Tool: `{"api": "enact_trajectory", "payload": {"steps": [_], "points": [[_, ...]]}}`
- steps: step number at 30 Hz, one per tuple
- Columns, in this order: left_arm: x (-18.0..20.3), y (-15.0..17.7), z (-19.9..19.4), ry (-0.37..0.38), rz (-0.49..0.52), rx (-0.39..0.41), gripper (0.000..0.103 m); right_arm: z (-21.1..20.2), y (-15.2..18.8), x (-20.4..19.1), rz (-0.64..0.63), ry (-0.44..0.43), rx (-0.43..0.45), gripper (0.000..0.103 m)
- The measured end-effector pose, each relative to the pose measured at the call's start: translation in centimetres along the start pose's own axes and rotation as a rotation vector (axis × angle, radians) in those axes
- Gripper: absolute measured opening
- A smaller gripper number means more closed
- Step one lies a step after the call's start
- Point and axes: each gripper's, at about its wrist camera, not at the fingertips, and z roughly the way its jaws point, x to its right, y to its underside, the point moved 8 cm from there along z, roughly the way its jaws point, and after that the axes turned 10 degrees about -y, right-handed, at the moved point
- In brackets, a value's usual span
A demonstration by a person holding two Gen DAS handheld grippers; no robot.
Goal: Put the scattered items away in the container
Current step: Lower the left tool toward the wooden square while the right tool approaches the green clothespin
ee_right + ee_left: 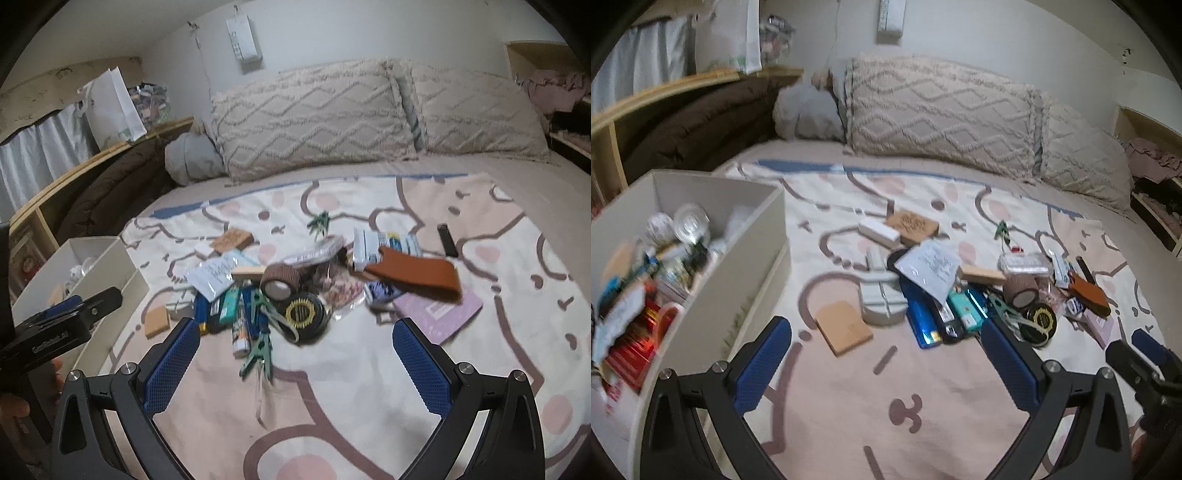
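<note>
Both my left tool (886, 354) and right tool (295, 354) gape empty; I'd take the tan pad (844, 326) squarely, then the box (746, 291).

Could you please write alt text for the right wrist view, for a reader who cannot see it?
The open right gripper hovers empty over a pile of small items on a patterned blanket. A white container sits far left beside the left gripper; pillows line the wall.
</note>
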Motion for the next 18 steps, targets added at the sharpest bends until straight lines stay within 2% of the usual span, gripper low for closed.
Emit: {"api": "enact_trajectory", "payload": {"steps": [6,18], "points": [[0.4,1.0,1.7,-0.032,0.017,-0.043,0.103,1.4,1.6,-0.2,-0.013,0.011,-0.067,0.103],[-0.5,2.8,5.1,-0.064,-0.021,-0.138,0.103,3.6,4.4,0.3,-0.003,0.036,-0.156,0.103]]}}
